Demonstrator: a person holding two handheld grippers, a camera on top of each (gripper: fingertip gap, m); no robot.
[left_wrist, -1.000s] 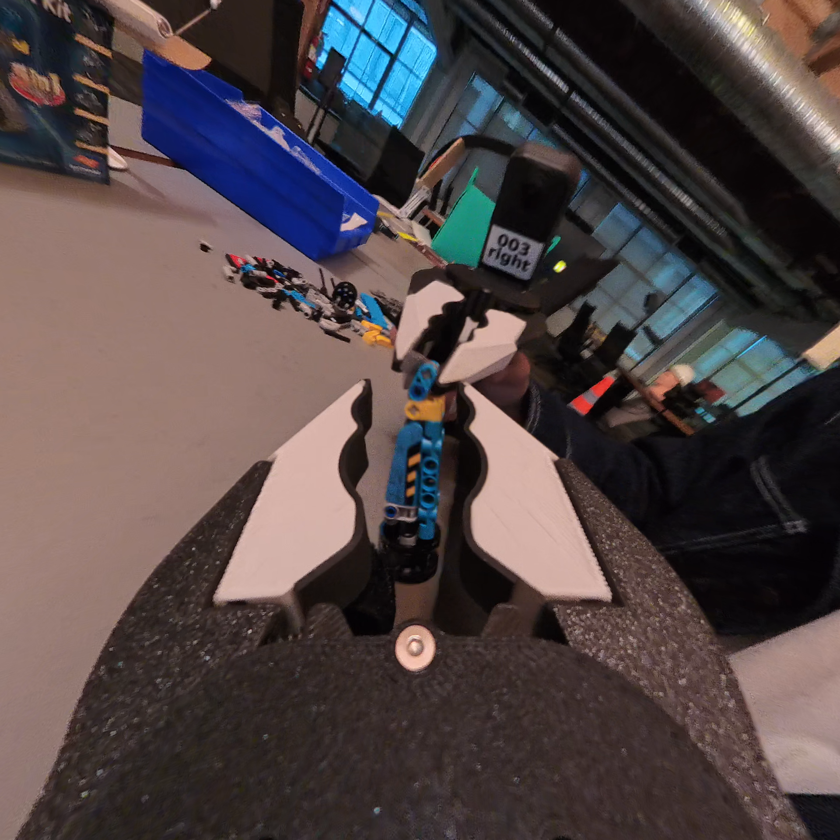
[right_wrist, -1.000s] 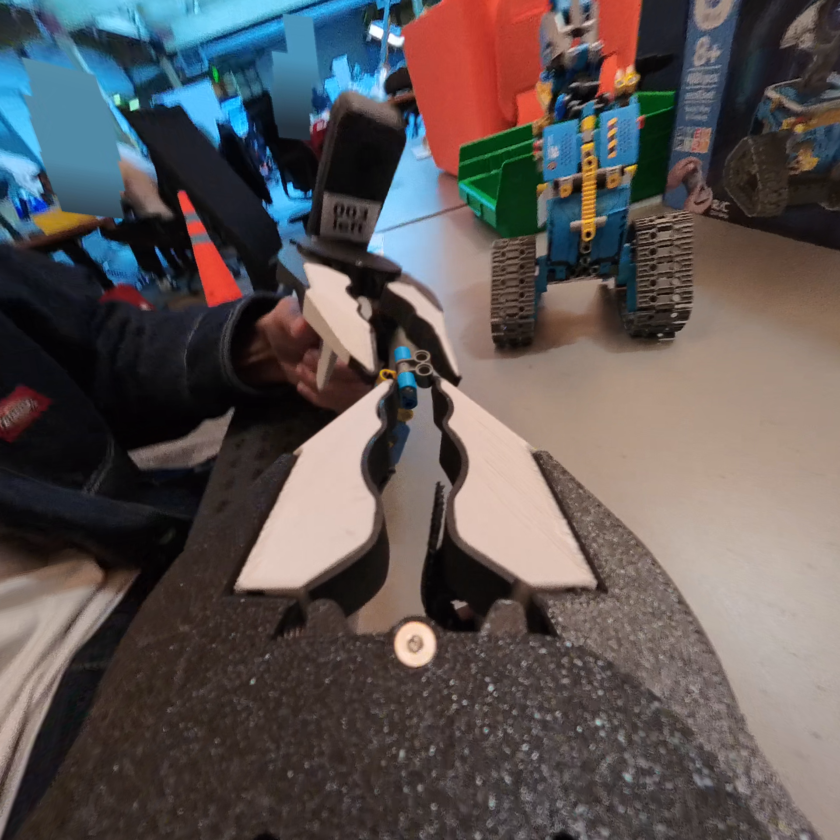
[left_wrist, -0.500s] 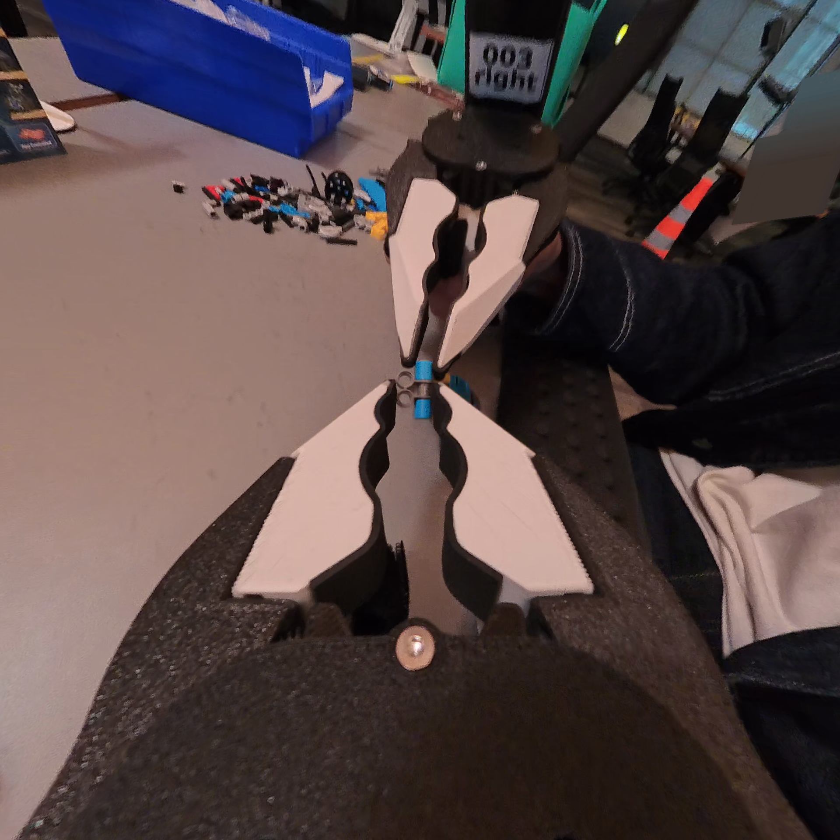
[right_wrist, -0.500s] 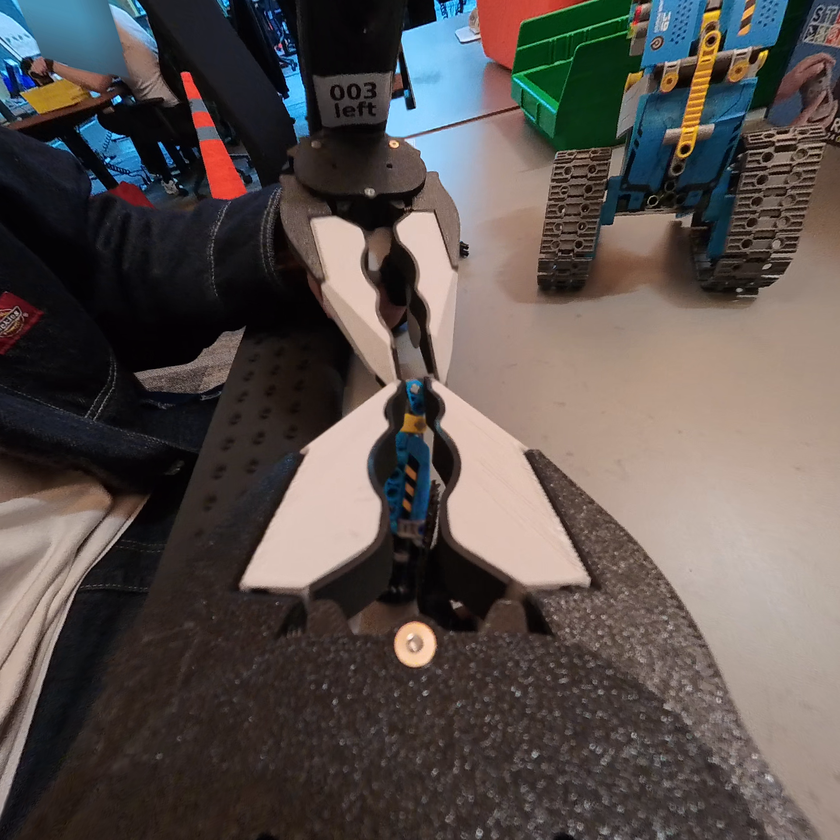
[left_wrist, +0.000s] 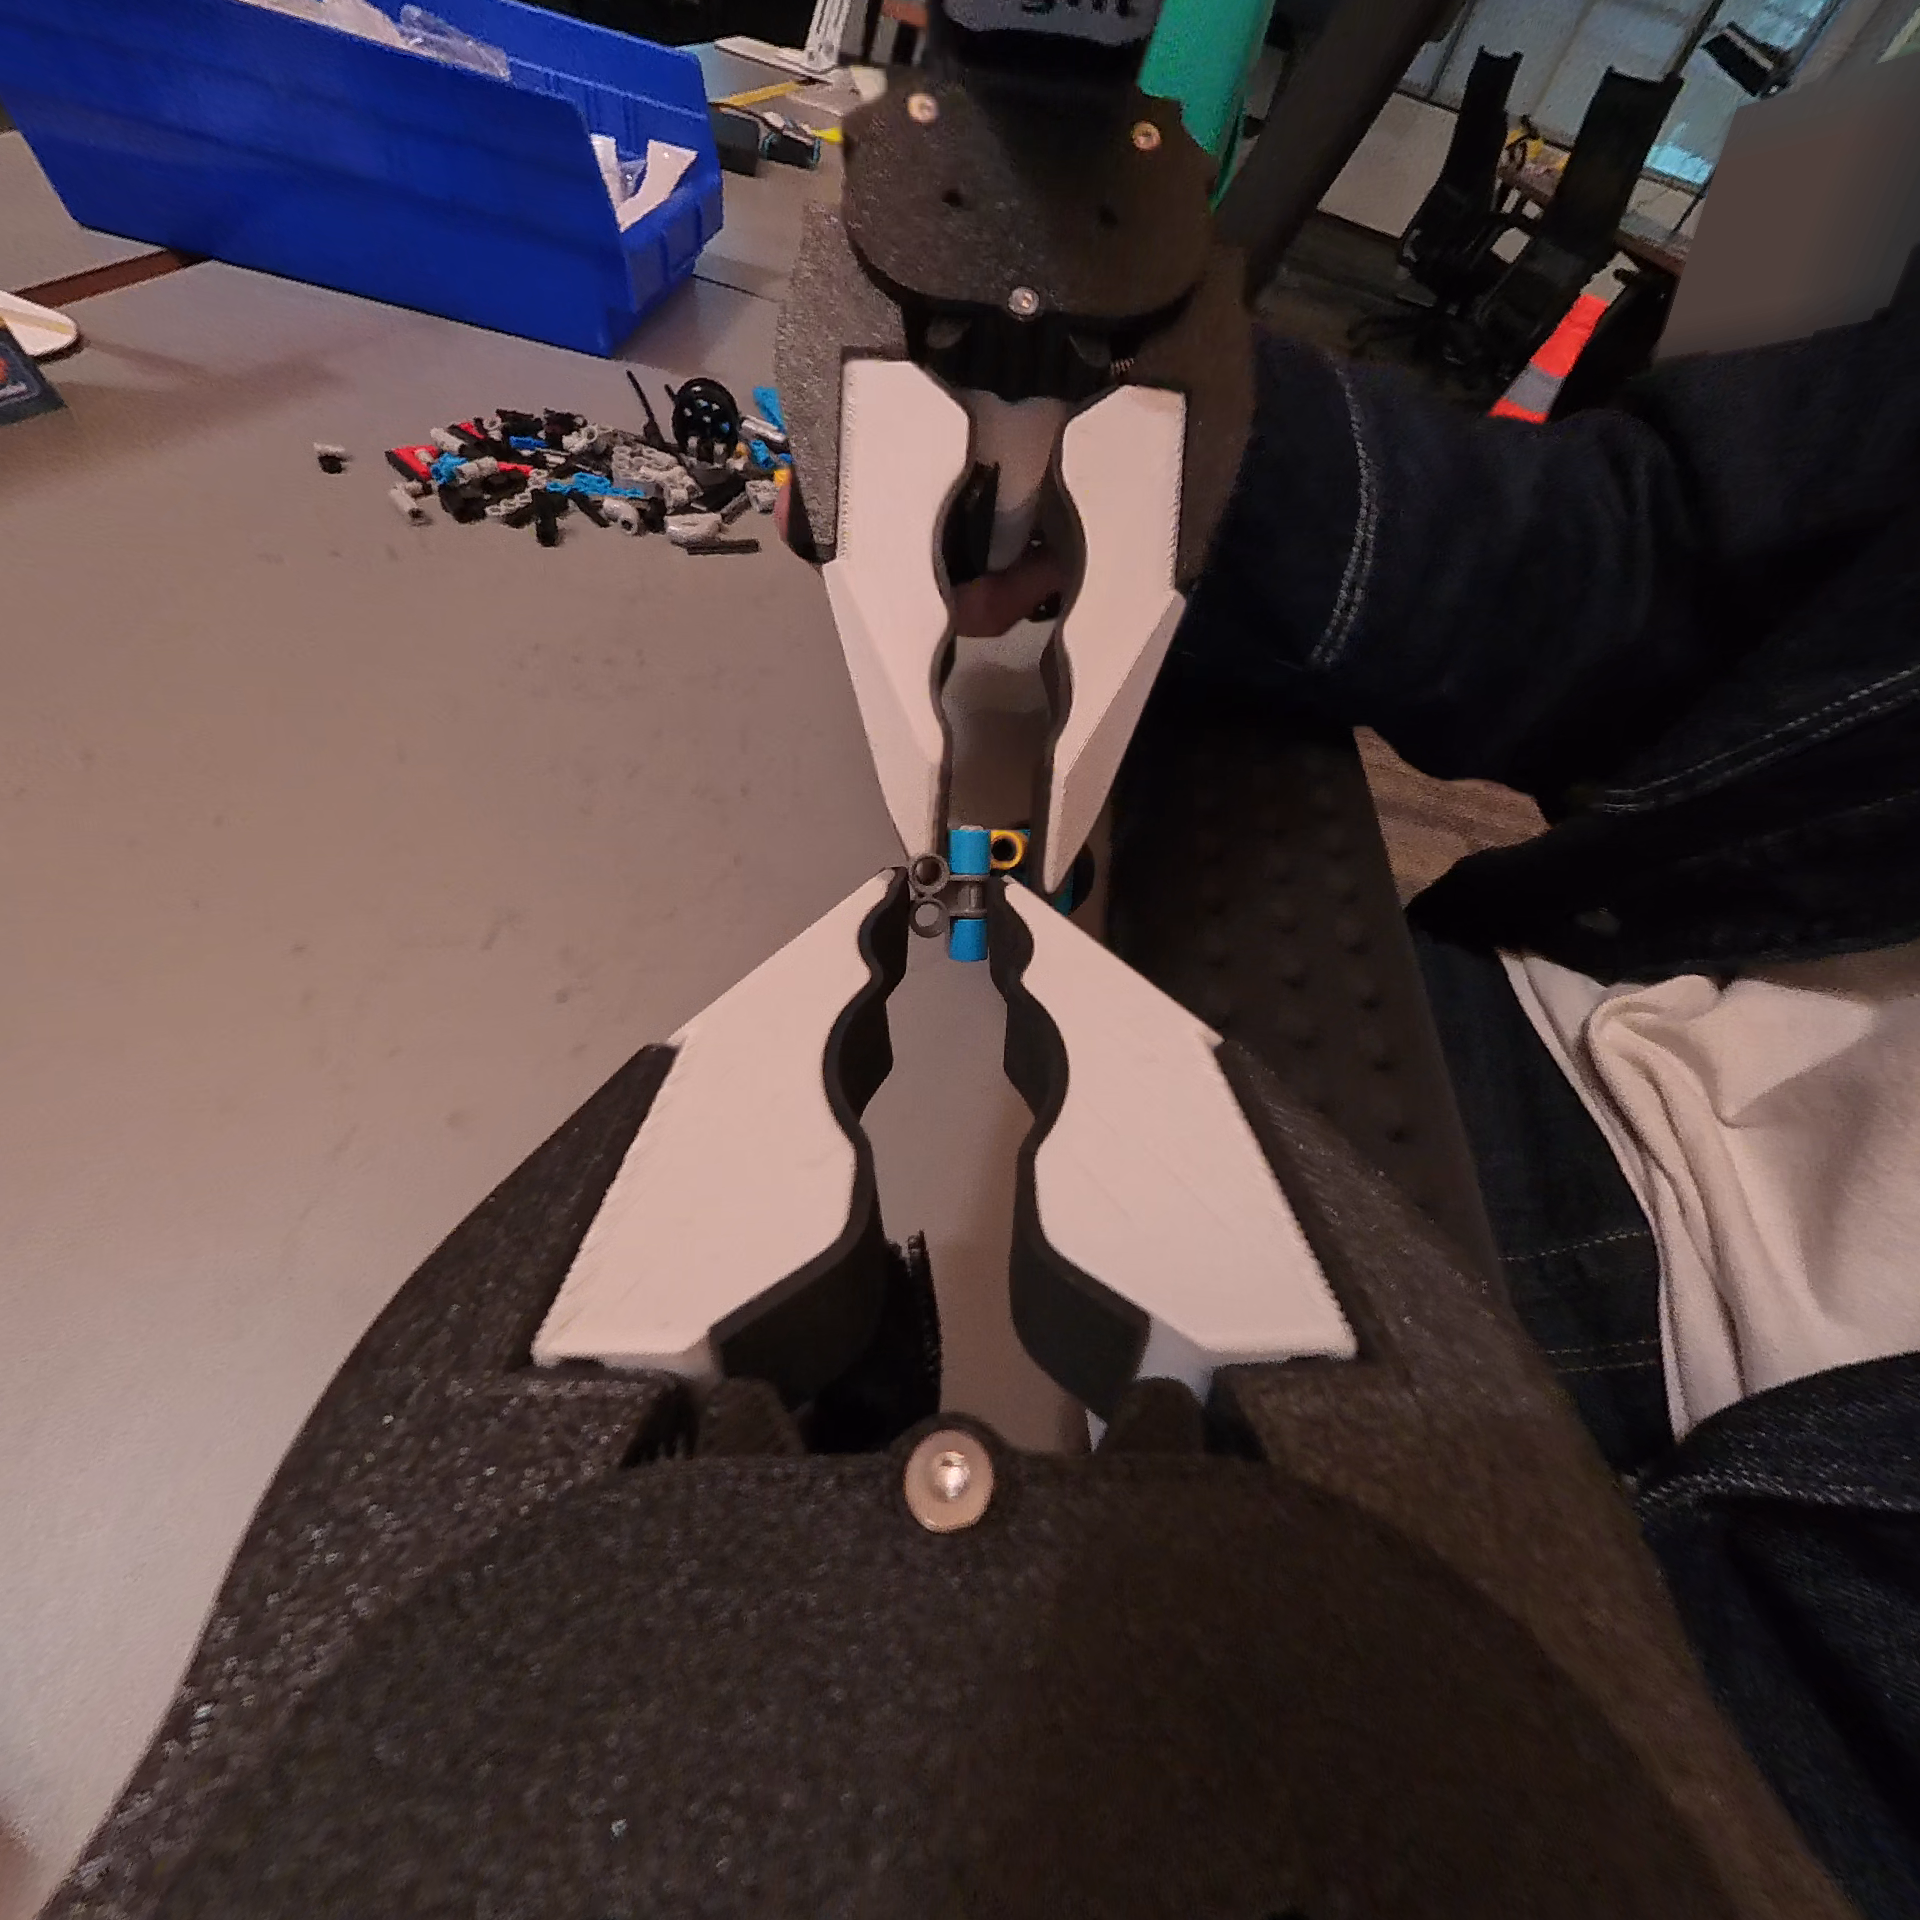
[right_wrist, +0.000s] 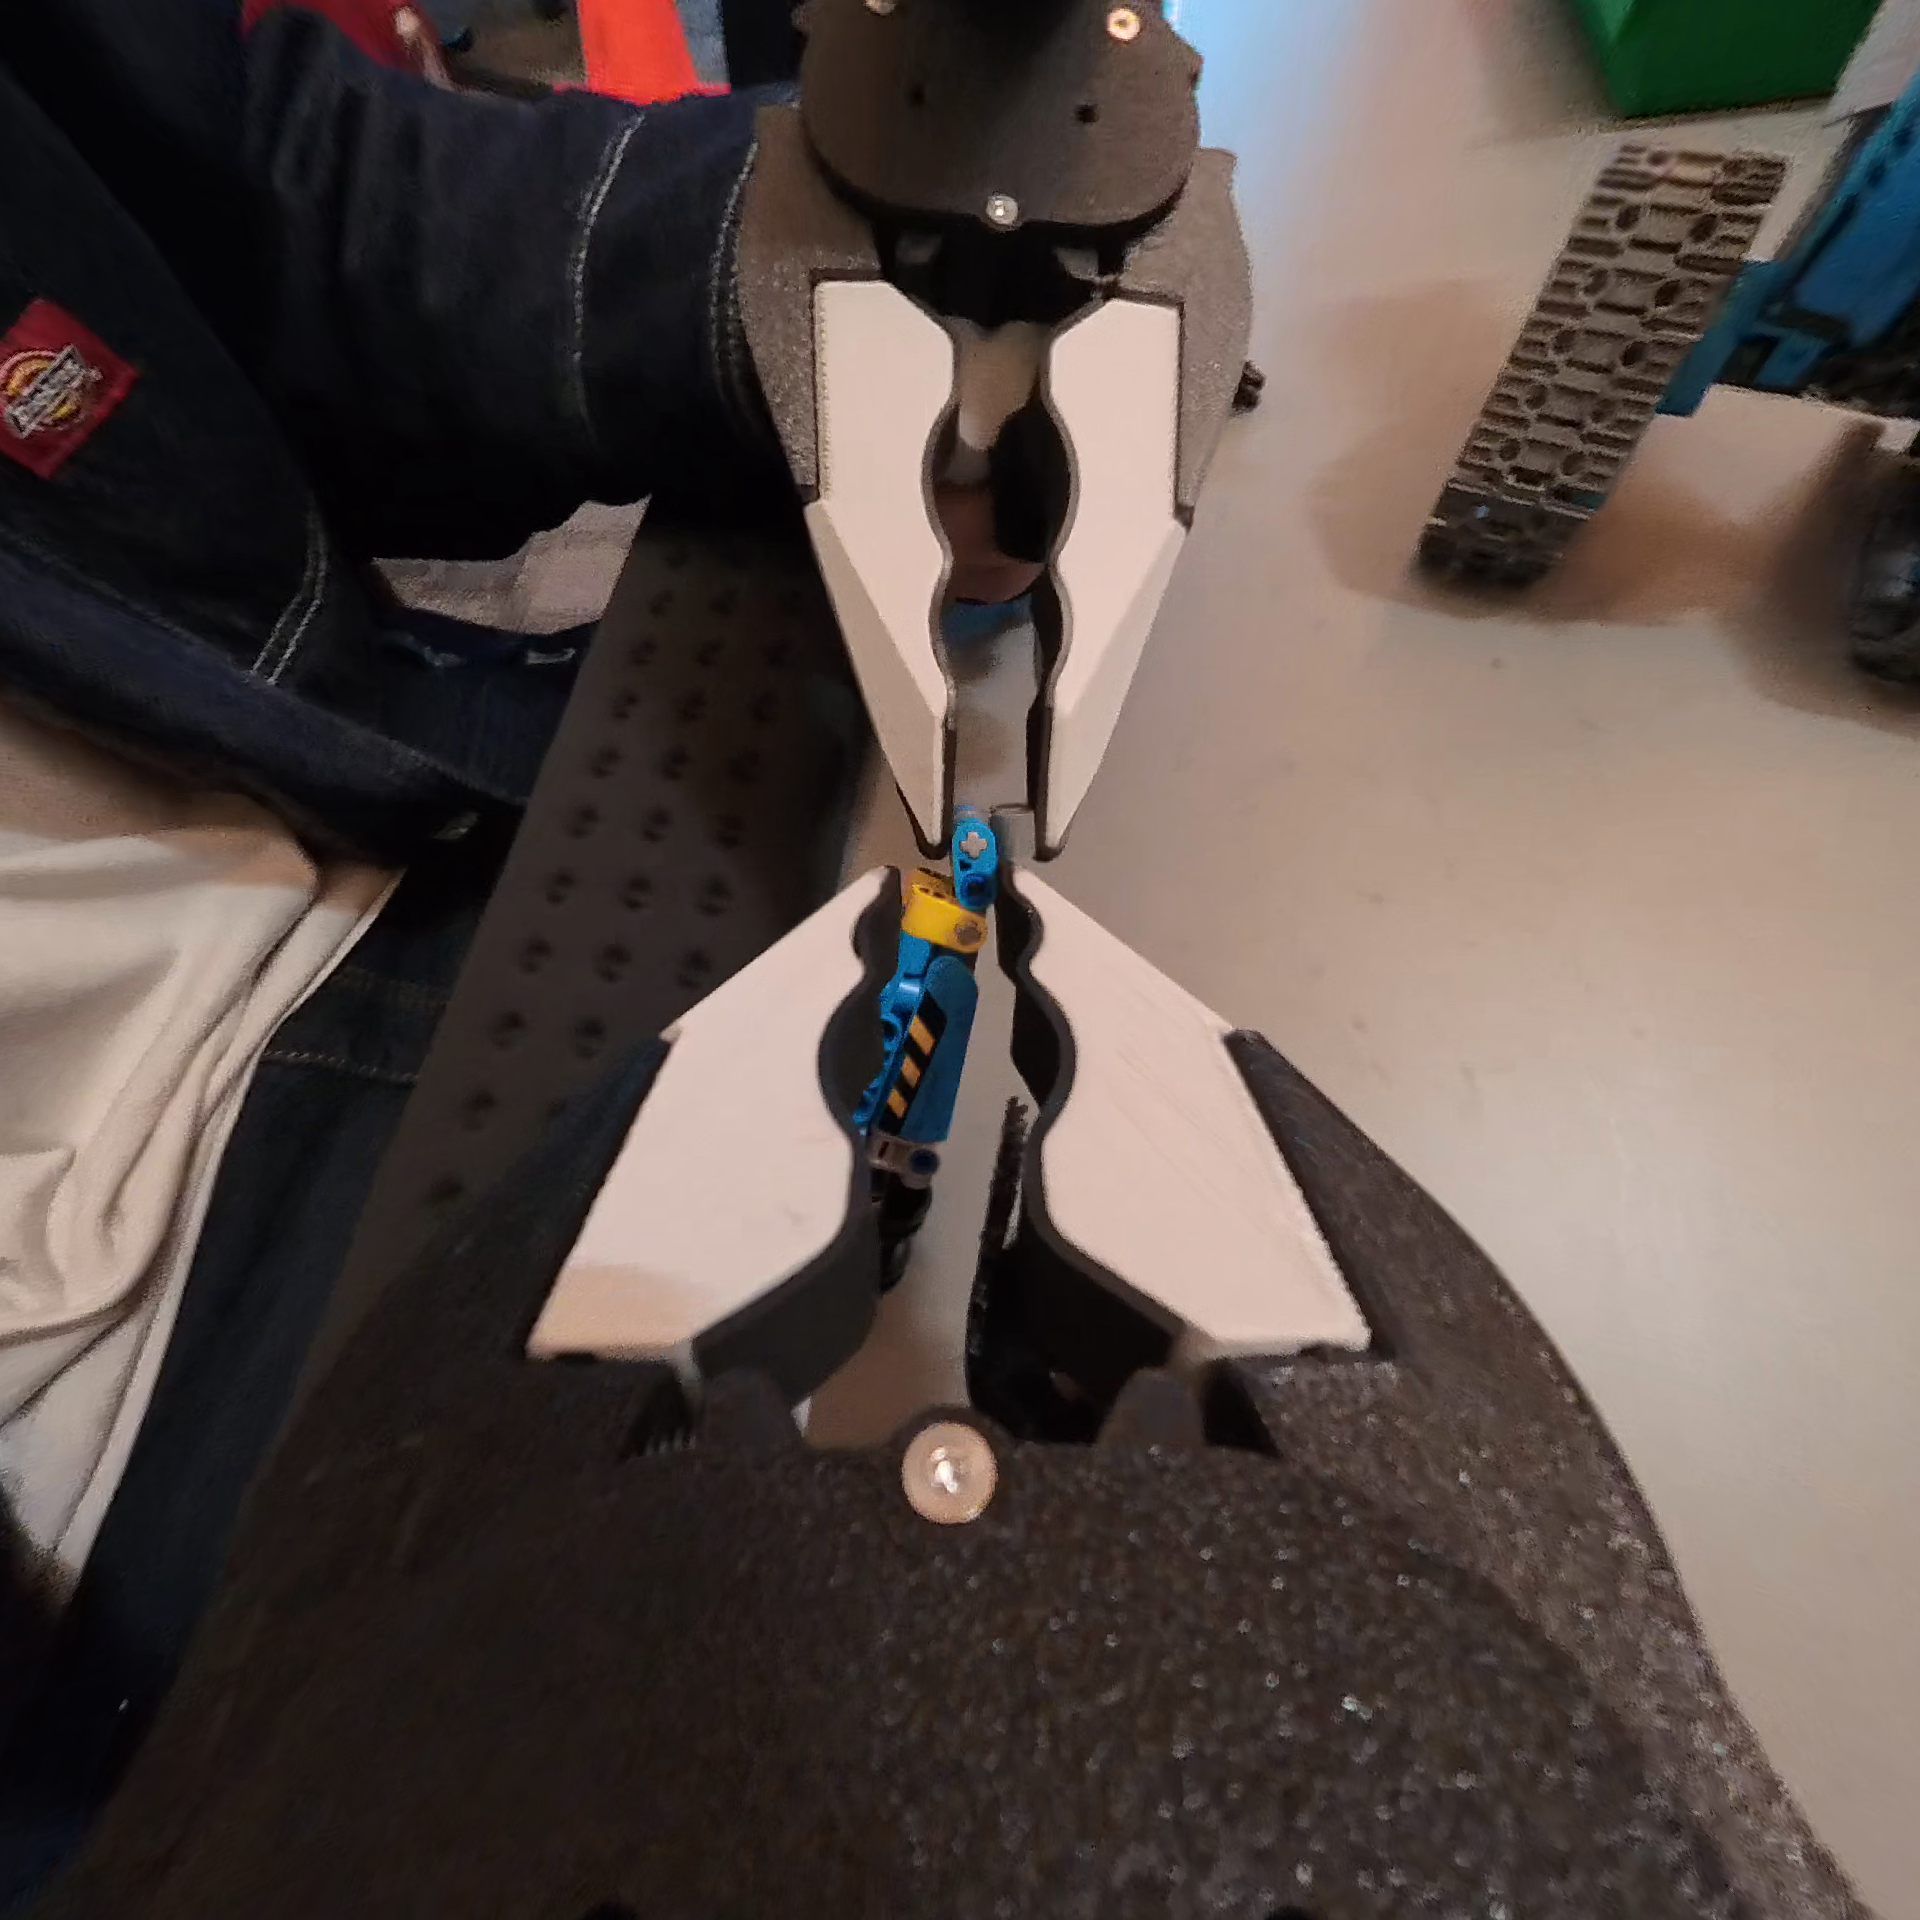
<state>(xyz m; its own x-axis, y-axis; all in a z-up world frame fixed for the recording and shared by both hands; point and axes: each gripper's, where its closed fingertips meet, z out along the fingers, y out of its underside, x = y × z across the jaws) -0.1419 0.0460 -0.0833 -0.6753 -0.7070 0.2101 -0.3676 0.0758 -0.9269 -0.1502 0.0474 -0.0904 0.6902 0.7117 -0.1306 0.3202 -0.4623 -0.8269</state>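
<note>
- Left gripper (left_wrist: 951, 899): fingertips clenched on a small grey-and-blue connector piece (left_wrist: 954, 896), pinched at the very tips
- Right gripper (right_wrist: 945, 883): clenched on a blue-and-yellow brick assembly (right_wrist: 920, 1029) lying lengthwise between its fingers; the assembly's black lower end sits deep in the throat
- The two grippers meet tip to tip above the grey table (left_wrist: 312, 831); connector and the assembly's blue tip touch at the junction, whether seated cannot be told
- In the left wrist view, the right gripper (left_wrist: 987, 831) comes in from 12 o'clock, with a dark denim sleeve (left_wrist: 1455, 582) at 2 o'clock
- Loose pile of small bricks (left_wrist: 582, 478) at 11 o'clock, well apart; blue bin (left_wrist: 364, 197) beyond it
- In the right wrist view, a blue tracked vehicle (right_wrist: 1621, 343) stands at 2 o'clock, well apart; a black perforated mat (right_wrist: 623, 831) lies at 10 o'clock
</note>
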